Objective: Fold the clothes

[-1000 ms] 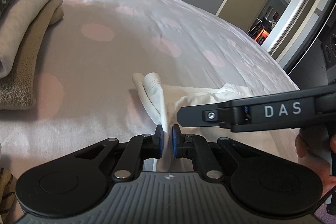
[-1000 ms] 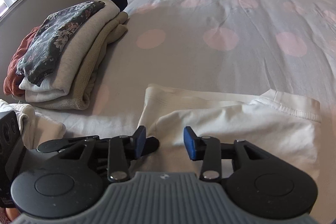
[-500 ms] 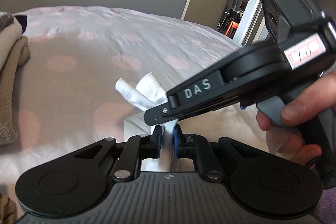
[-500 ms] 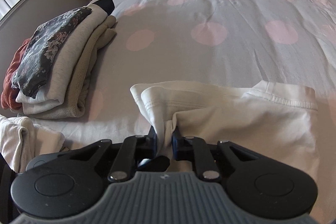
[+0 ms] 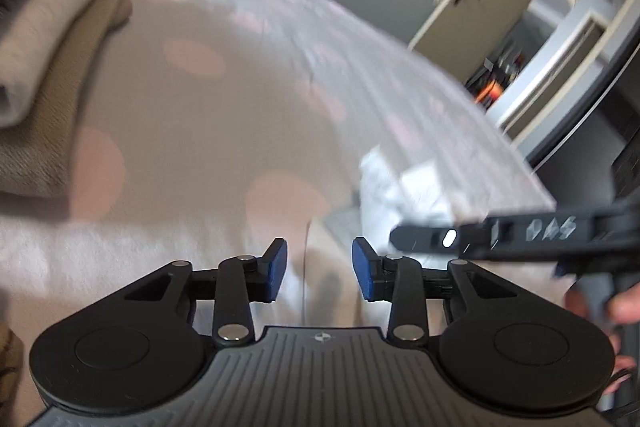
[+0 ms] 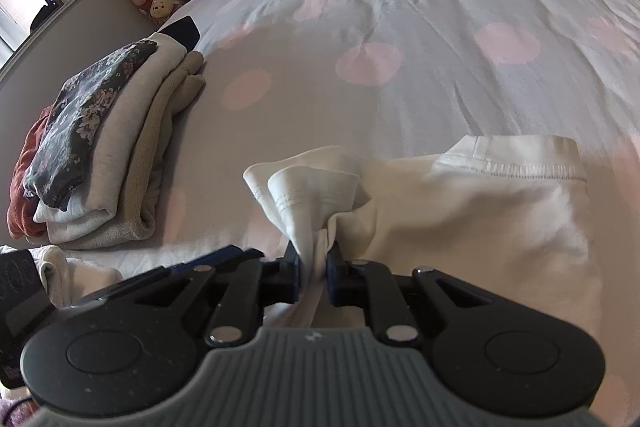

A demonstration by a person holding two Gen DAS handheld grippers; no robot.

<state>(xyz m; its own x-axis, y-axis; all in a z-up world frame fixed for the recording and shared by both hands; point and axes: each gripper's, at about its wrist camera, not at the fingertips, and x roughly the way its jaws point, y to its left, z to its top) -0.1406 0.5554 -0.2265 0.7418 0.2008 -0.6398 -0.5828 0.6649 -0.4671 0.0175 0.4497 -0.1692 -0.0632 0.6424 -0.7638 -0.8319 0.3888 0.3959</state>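
On the spotted bed (image 6: 440,39), with the folded stack (image 6: 100,147) at its left edge, our white garment (image 6: 500,219) lies partly flat. We should carry its bunched corner across evenly, keeping the cloth taut. The right gripper (image 6: 313,267) has its jaws pinched on that corner, while the left gripper (image 5: 319,269) is opening its jaws, pads pressing on nothing.

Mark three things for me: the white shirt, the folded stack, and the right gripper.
white shirt (image 6: 500,227), right wrist view, flat body panel below the hem.
folded stack (image 6: 120,147), right wrist view, pale grey sweater in the pile.
right gripper (image 6: 314,267), right wrist view, bunched cloth pinched between its blue pads.
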